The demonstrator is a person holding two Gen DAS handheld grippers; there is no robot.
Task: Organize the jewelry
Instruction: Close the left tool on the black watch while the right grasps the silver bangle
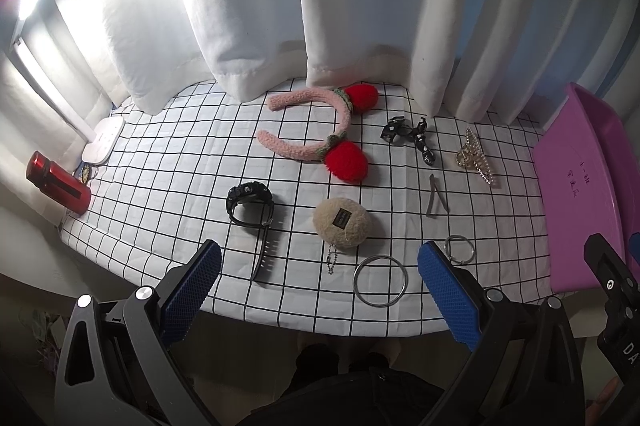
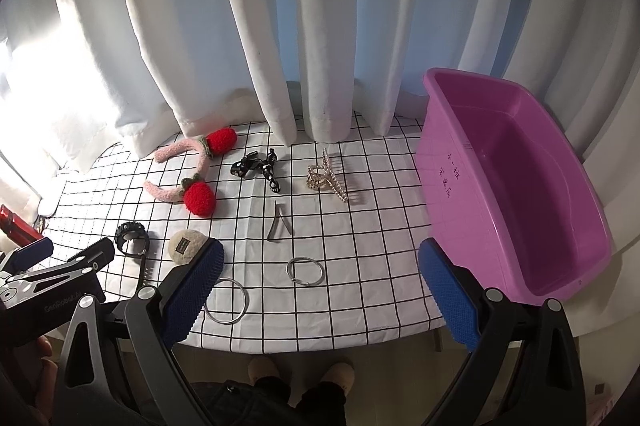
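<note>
We stand in a home room: white curtains (image 2: 280, 25) behind a checked tablecloth (image 2: 360, 246), slippered feet (image 2: 264, 370) below.

Checked tablecloth (image 2: 360, 226) carries headband (image 2: 176, 161), watch (image 2: 132, 240), basin (image 2: 448, 193).

Red flask (image 1: 58, 183), white curtains (image 1: 248, 5)

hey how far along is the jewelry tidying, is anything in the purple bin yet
Nothing looks done: the purple bin is empty. Nothing is in hand either; the left hand-held gripper and right hand-held gripper are both open above the table's near edge. Left to sort: strawberry headband, black watch, plush charm, two metal rings, hair clip, black bow and pearl claw clip.
</note>
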